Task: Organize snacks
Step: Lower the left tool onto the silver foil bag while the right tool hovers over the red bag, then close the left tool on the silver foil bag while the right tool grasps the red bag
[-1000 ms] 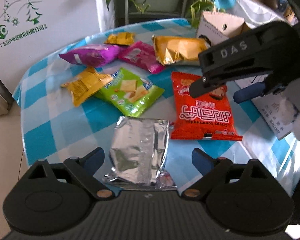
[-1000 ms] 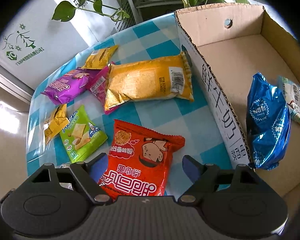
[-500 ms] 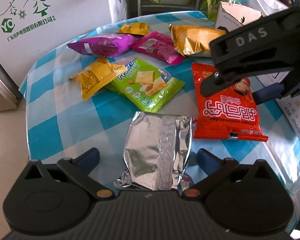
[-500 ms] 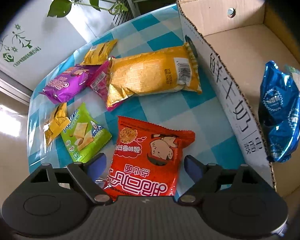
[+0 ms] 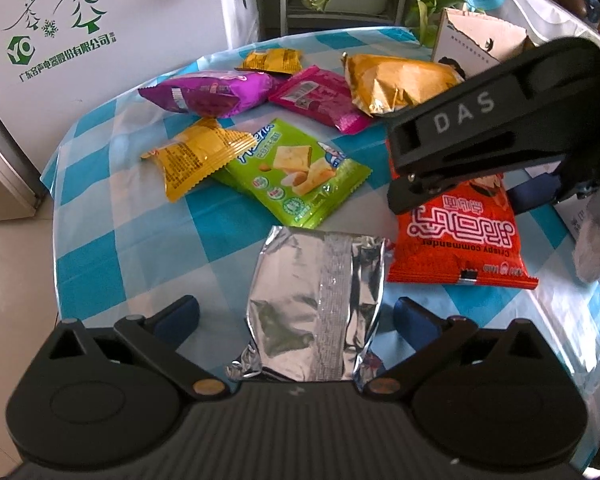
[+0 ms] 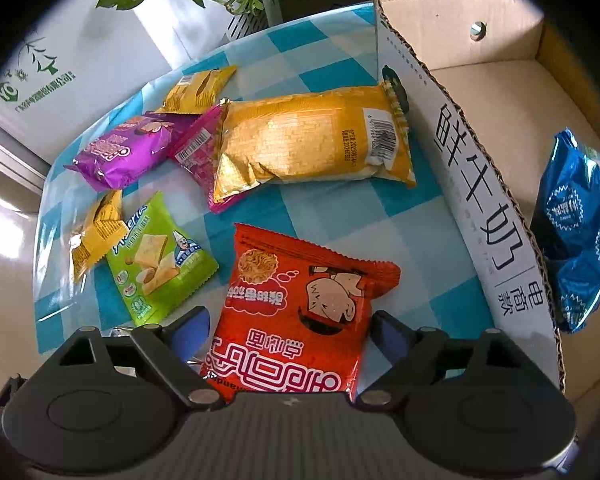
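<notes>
Several snack packets lie on a blue-checked table (image 5: 100, 248). A silver foil packet (image 5: 320, 304) lies between the open fingers of my left gripper (image 5: 296, 318). A red noodle packet (image 6: 300, 312) lies between the open fingers of my right gripper (image 6: 290, 326); it also shows in the left wrist view (image 5: 460, 236), partly under the right gripper's body (image 5: 488, 120). A cardboard box (image 6: 480, 208) on the right holds a blue bag (image 6: 580, 236).
A green cracker packet (image 6: 156, 264), a small yellow packet (image 6: 96, 232), a purple packet (image 6: 128, 148), a pink packet (image 6: 196, 152), a large gold packet (image 6: 312, 140) and another yellow packet (image 6: 200, 88) lie further back. Plants and a white box (image 5: 60, 40) stand behind the table.
Both grippers have come lower and closer to the table. The silver packet now sits further in between the left fingers, the red packet further in between the right fingers.
</notes>
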### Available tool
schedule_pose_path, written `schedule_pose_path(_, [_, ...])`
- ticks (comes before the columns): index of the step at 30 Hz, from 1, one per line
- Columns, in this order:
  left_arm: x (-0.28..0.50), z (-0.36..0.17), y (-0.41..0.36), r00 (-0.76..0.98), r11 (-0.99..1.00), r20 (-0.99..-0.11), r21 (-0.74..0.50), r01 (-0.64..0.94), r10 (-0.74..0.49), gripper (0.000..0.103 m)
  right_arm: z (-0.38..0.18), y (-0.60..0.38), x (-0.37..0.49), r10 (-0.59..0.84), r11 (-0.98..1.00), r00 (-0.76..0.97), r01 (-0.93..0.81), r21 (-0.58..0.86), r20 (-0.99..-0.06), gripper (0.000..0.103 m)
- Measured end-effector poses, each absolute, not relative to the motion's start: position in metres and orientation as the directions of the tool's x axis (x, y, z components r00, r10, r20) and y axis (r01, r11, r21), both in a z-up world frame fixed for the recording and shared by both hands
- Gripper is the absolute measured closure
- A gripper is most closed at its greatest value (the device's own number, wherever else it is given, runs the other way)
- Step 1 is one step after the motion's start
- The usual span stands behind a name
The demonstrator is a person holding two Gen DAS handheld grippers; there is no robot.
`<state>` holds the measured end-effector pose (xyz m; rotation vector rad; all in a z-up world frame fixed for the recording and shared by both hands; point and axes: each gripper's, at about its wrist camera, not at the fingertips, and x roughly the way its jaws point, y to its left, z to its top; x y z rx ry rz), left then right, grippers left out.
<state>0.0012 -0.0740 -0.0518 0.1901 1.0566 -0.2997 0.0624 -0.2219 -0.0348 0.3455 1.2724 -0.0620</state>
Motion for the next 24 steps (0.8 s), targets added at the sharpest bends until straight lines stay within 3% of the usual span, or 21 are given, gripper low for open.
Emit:
schedule_pose_path(12, [-0.001, -0.050, -0.075, 0.472, 0.941, -0.867, 0.013, 0.338, -0.158, 0.002, -0.036, -0.208, 0.062, 0.090, 0.976, 0.306, 0.165, 0.146, -0.948, 0.012])
schedule_pose_path(17, [-0.005, -0.046, -0.078, 0.485, 0.932, -0.855, 0.005, 0.362, -0.183, 0.020, -0.034, -0.205, 0.057, 0.072, 0.986, 0.327, 0.120, 0.117, -0.942, 0.023])
schedule_pose_path(24, [-0.006, -0.042, -0.076, 0.509, 0.936, -0.839, -0.001, 0.351, -0.192, 0.040, -0.029, -0.211, 0.048, 0.100, 0.986, 0.358, 0.087, 0.139, -0.929, 0.029])
